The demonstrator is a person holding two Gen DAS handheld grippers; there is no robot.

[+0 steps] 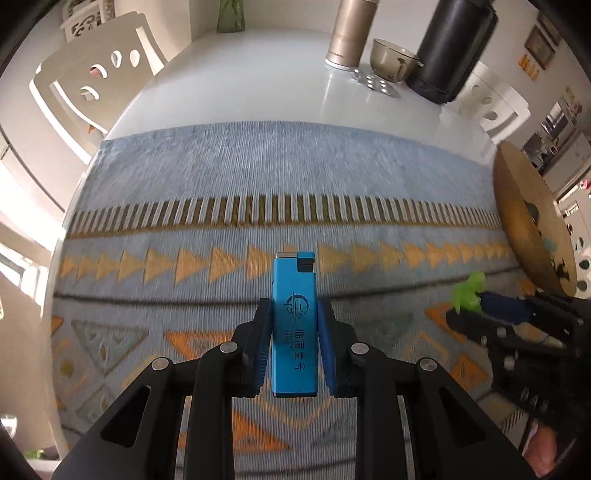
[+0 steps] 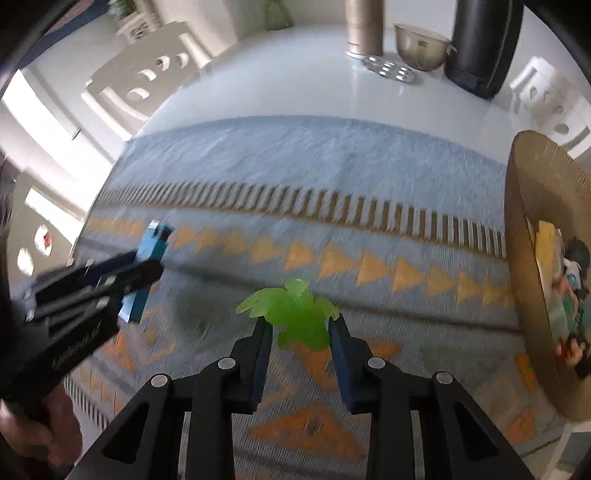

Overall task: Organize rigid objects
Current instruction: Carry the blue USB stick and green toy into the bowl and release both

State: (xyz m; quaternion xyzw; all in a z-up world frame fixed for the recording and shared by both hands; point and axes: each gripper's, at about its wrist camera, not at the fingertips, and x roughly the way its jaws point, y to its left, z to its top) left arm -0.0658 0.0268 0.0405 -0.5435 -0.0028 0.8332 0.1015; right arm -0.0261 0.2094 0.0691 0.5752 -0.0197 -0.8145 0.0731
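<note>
My left gripper [image 1: 294, 314] is shut on a blue lighter [image 1: 294, 325] with dark print, held upright above the patterned blue cloth. The lighter also shows in the right wrist view [image 2: 147, 262], held by the left gripper [image 2: 147, 271]. My right gripper [image 2: 301, 325] is shut on a translucent green turtle-shaped toy [image 2: 295, 314], held above the cloth. That toy also shows in the left wrist view [image 1: 467, 291], in the right gripper [image 1: 465, 310] at the right.
A woven basket [image 2: 524, 240] with several small items stands at the right edge of the cloth [image 2: 314, 166]. At the table's back stand a gold cylinder [image 1: 351, 33], a glass bowl [image 1: 393, 59], a metal disc [image 1: 376, 83] and a black cylinder [image 1: 456, 48]. White chairs surround the table.
</note>
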